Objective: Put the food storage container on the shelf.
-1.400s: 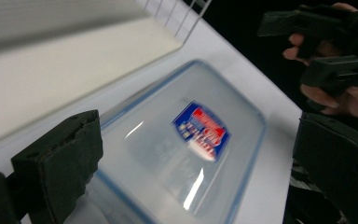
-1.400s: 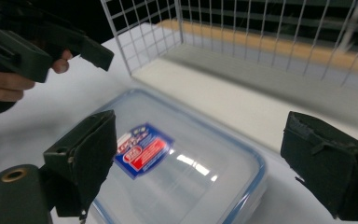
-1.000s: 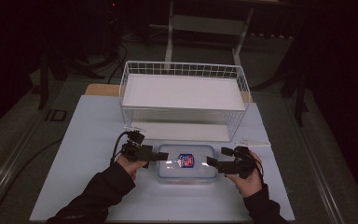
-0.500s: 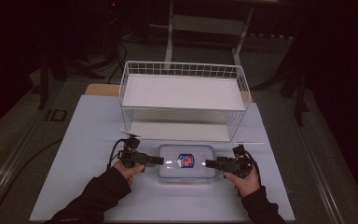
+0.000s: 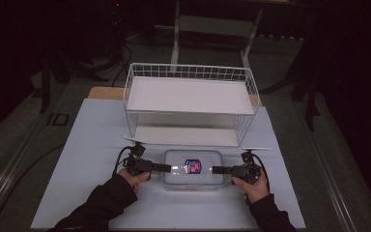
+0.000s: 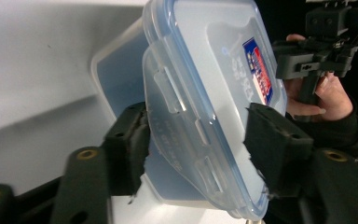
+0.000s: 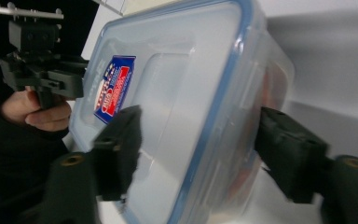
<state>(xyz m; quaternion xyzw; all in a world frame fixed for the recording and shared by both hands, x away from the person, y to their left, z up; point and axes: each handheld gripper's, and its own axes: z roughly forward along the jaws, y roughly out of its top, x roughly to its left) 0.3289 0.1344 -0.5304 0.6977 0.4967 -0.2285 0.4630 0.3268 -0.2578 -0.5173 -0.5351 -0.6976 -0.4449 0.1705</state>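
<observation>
The clear plastic container (image 5: 193, 167) with its blue-rimmed lid (image 6: 223, 70) and a red-and-blue sticker (image 5: 192, 166) lies flat on the pale table (image 5: 92, 140), at 6 o'clock from the white wire basket (image 5: 191, 104). My left gripper (image 5: 166, 167) meets its 9 o'clock end, my right gripper (image 5: 216, 169) its 3 o'clock end. In the left gripper view my jaws stand wide astride the latch flap (image 6: 182, 135), and in the right gripper view they are spread around the lidded edge; whether the pads touch I cannot tell. Bare table lies open at 9, 3 and 6 o'clock. The basket holds only its two white shelves.
</observation>
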